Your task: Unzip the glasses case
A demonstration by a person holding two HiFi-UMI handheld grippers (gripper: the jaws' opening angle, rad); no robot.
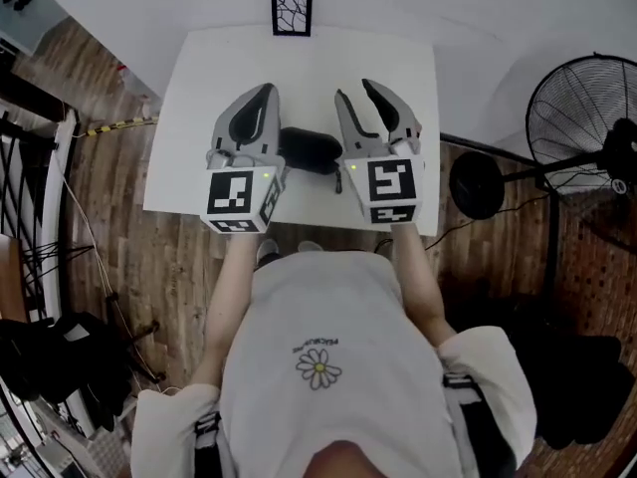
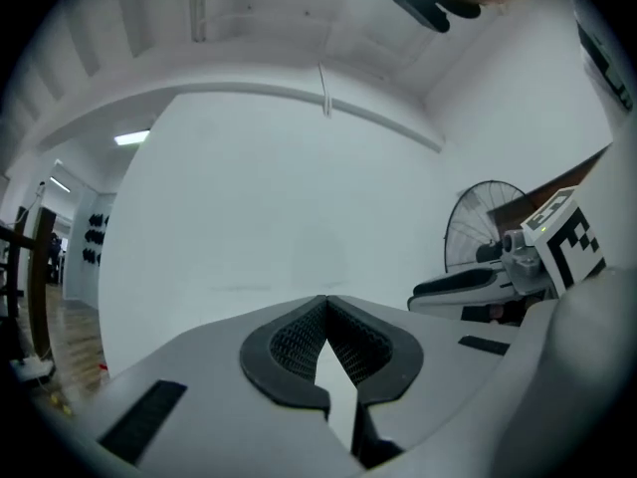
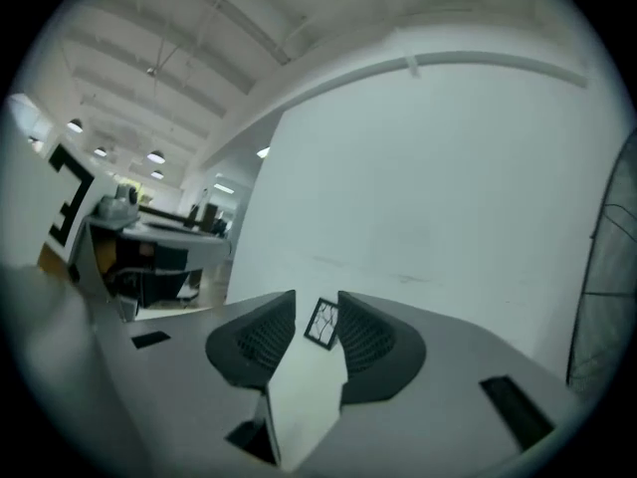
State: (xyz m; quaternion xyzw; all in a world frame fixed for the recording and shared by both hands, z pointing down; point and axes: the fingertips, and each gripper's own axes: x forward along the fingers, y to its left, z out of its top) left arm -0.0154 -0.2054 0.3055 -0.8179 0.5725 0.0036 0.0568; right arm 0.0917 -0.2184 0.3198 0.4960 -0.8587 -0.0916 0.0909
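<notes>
The glasses case [image 1: 310, 150] is a dark, oblong shell with rounded ends and a smooth matte skin. It lies flat on the white table [image 1: 199, 78]. From the head view I see it between the bodies of my two tools, back from their tips and nearer the person. Neither tool has it.

The left gripper [image 1: 269, 90] is pinched closed and empty. In its own view the ribbed black pads meet at the tips [image 2: 324, 302], with only a narrow wedge of a gap further back. The right gripper [image 1: 356, 90] stands partly spread, its pale grey curved fingers apart. Its view [image 3: 317, 299] shows the two mesh-textured pads with bare tabletop between them.

Past the right gripper's tips, at the table's far edge, stands a small black-framed card [image 3: 323, 324] with a crackle pattern. Outward of the right gripper a round wire-caged fan [image 1: 587, 118] stands on wood-plank flooring [image 1: 109, 217].
</notes>
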